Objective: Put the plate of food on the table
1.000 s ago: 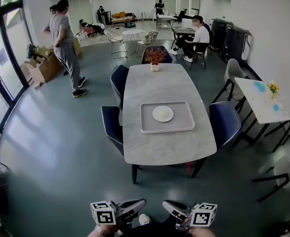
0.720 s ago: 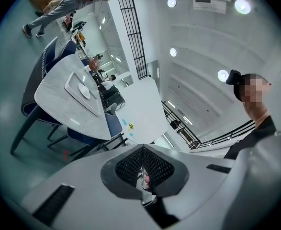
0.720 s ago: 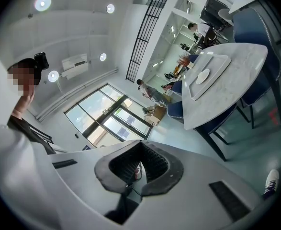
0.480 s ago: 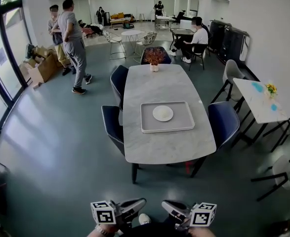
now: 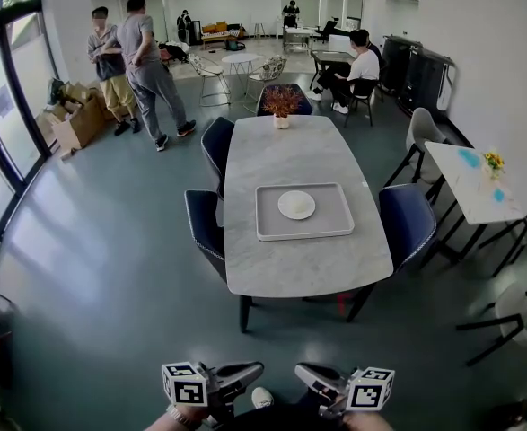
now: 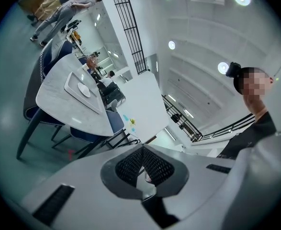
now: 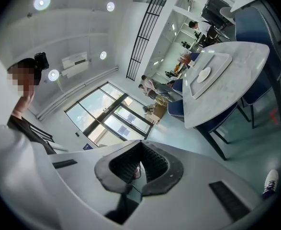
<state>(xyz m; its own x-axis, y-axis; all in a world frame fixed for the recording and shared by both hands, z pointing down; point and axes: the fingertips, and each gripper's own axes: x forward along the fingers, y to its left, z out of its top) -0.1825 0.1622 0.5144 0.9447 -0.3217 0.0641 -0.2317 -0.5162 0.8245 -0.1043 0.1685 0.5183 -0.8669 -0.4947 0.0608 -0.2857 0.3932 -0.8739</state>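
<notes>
The plate (image 5: 296,206) rests in a tray (image 5: 272,229) on the table (image 5: 285,155), mid-frame. My left claw (image 5: 256,367) and right claw (image 5: 304,373), at the bottom edge, are clenched on nothing, as I stand well back from it.

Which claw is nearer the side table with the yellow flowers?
Right. The right claw is low centre, toward the side table; the left claw sits beside it, farther off.

I'm holding both low and level: left gripper (image 5: 248,373) with jaws pressed together, right gripper (image 5: 308,374) likewise, tips angled toward each other.
</notes>
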